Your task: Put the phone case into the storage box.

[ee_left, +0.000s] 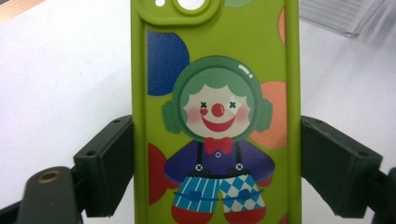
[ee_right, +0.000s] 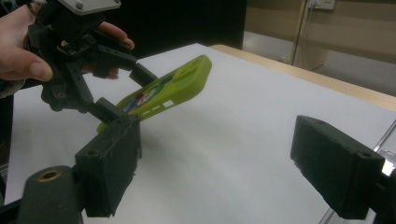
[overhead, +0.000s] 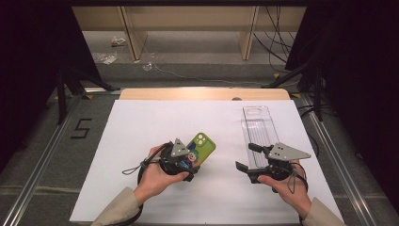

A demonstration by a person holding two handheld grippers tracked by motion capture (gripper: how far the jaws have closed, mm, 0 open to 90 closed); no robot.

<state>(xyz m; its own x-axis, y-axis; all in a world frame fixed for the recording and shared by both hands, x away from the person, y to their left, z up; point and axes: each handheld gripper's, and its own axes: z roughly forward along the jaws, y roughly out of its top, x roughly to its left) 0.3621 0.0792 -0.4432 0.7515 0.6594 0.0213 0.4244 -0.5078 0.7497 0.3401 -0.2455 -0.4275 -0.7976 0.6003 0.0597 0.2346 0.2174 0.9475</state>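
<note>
One lime-green rubbery phone case (ee_left: pixel 215 116), printed with a cartoon clown in a green helmet, red bow tie and blue checked trousers, is clamped across its width between the two black jaws of the left gripper (ee_left: pixel 217 163); no lettering can be read on it. In the right gripper view the case (ee_right: pixel 163 88) tilts upward off the white sheet (ee_right: pixel 224 154), camera-hole end highest, with side cut-outs along its edge that the left gripper view does not give. From the high view the case (overhead: pixel 203 145) sits left of the clear plastic rectangular tray (overhead: pixel 258 125), well apart from it. The right gripper (overhead: pixel 249 157), beside the near end of that tray, has its jaws spread wide with nothing between them. Left of the sheet, a black "5" (overhead: pixel 81 128) marks the grey floor.
</note>
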